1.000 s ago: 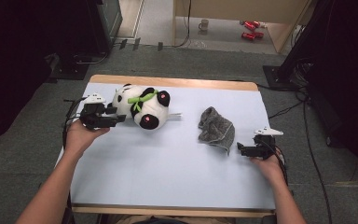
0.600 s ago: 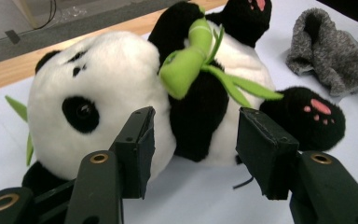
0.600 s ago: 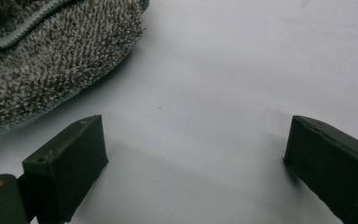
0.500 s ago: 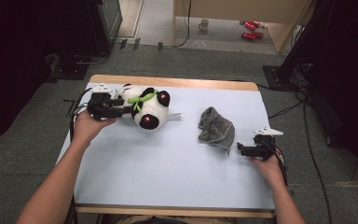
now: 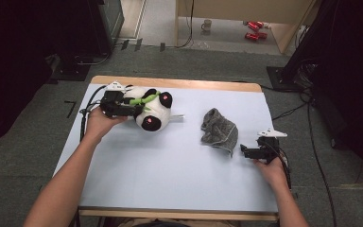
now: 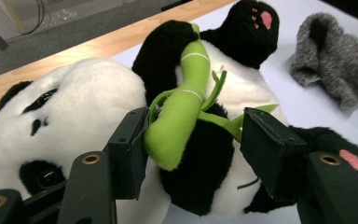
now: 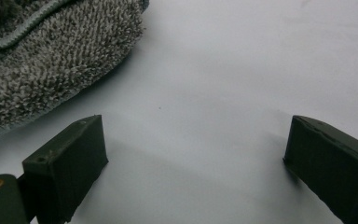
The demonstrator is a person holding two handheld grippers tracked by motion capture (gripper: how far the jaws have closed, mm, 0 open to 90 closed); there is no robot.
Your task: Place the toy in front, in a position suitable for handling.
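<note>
- Nearest the person, the right gripper [image 5: 244,151] rests low on the pale blue table [image 5: 170,179], jaws wide apart with nothing between them.
- Just beyond its jaws lies a crumpled grey towel [image 7: 46,56], soft and limp, not touched by either pad.
- Farther off, at the table's far left, the left gripper [image 6: 193,149] reaches into a plush panda [image 5: 152,109] lying on its back; its jaws have just been opening and stand apart around the panda's green felt bamboo [image 6: 179,109], one pad beside the stalk, no squeeze visible.
- The panda looks light, soft and squashy; the dark belly or the bamboo stalk should give a sure hold, though the thin felt may slip or stretch.
- Nothing blocks the way between toy and towel; beyond the table's wooden edge lie floor cables and a mug [image 5: 207,24].
</note>
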